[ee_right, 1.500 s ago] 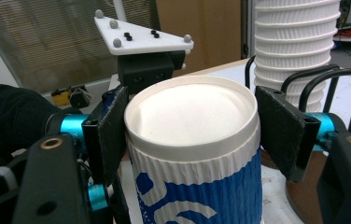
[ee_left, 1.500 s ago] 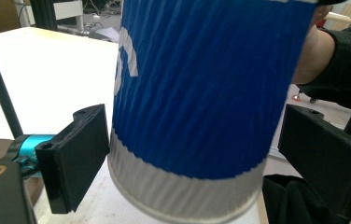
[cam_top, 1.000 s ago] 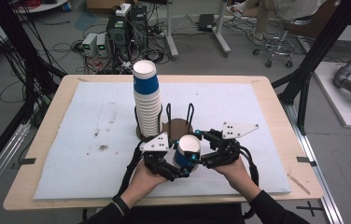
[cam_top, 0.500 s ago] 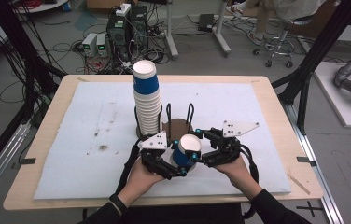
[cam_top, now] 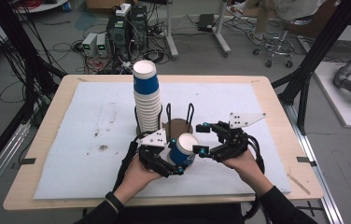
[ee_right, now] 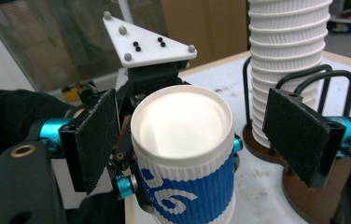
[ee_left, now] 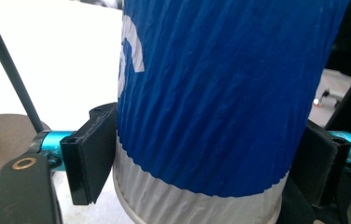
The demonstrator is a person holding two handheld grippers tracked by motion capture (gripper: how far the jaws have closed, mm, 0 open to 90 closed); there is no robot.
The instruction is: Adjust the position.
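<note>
Lab, floor cables (cam_top: 66, 46), power supplies (cam_top: 95, 44)

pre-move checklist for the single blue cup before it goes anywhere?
1. Left gripper clamped on the blue cup: ok. In the left gripper view both pads press its ribbed wall; the jaws have just been closing.
2. Right gripper clear of the cup: ok. Its jaws have just been opening, and in the right gripper view both pads stand off the cup's sides.
3. Cup orientation: ok for stacking. It is tilted with its white closed base facing up, like the top of the cup stack.
4. Stack steady: ok. It stands upright in the wire holder.
5. Cup undented by the grip: cannot tell.
</note>
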